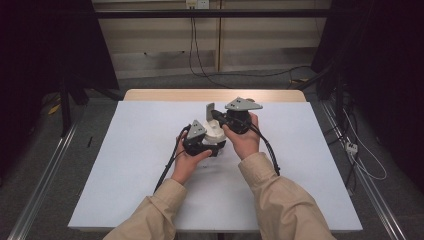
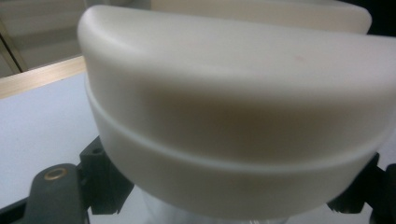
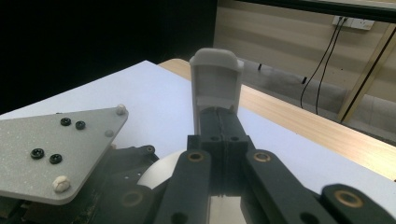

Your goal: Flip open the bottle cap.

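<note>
At the middle of the white tabletop (image 1: 125,165), the left gripper (image 1: 202,145) is clamped on a cream-white rounded plastic container (image 1: 214,134), which sits between the person's two hands. In the left gripper view the container's (image 2: 233,112) broad curved wall runs across the frame, with a raised seam circling it level and a flat top above; its round body stands upright on a paler base. The right gripper (image 1: 216,114) has its jaws pressed together on a small pale grey flat plastic piece (image 3: 216,84). That piece stands upright with its long axis vertical, its rounded end up, pointing toward the far edge of the tabletop. The tabletop's white sheet lies over a light wooden top (image 1: 215,95). Beyond it are a grey floor, a beige panelled wall (image 1: 160,35) with black cables (image 1: 192,45) hanging down, and dark curtains at both sides.
</note>
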Motion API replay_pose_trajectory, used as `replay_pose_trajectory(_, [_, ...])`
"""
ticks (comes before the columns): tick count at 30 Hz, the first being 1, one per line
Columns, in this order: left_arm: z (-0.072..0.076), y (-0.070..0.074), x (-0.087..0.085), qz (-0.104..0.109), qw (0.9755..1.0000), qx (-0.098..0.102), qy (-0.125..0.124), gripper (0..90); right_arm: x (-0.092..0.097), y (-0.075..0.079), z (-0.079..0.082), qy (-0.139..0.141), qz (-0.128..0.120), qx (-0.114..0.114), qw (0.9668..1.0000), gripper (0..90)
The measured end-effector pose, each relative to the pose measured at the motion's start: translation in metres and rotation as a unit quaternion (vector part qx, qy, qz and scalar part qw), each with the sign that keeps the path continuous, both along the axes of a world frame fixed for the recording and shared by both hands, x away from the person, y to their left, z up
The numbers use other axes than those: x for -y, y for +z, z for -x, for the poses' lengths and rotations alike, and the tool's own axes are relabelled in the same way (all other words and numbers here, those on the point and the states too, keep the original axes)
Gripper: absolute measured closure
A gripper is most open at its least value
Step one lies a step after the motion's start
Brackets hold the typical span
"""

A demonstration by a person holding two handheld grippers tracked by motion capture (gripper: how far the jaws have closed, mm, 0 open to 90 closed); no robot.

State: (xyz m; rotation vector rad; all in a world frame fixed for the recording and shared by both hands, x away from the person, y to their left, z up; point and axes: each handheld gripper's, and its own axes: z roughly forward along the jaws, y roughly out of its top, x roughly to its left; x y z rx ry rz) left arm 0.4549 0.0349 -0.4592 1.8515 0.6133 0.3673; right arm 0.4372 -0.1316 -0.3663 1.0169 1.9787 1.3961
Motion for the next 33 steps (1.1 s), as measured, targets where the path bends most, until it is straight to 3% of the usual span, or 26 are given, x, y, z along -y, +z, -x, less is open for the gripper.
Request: replay_pose_trajectory(33, [0.000, -0.001, 0.000, 0.003, 1.0000, -0.003, -0.001, 18.4, -0.008, -0.004, -0.019, -0.005, 0.005, -0.003, 1.0000, 90.0])
